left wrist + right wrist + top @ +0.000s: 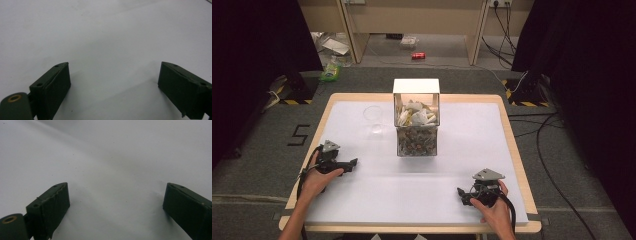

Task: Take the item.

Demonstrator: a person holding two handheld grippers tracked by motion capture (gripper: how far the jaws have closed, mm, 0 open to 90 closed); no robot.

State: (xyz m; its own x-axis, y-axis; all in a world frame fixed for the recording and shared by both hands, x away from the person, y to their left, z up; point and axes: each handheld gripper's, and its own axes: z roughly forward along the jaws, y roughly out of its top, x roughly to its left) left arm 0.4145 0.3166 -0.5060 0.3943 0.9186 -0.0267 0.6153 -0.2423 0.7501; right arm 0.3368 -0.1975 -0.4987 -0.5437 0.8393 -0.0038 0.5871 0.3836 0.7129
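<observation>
Tongs, left point(353, 162) and right point(460, 192), gape wide, empty, near table point(362, 210) front edge.

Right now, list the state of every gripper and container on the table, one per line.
Left gripper: open, nothing between its jaws, low over the white mat.
Right gripper: open, nothing between its jaws, low over the mat.
Clear square box: upright, open-topped, holding small white packets.
Clear plastic cup: upright, looks empty.
</observation>
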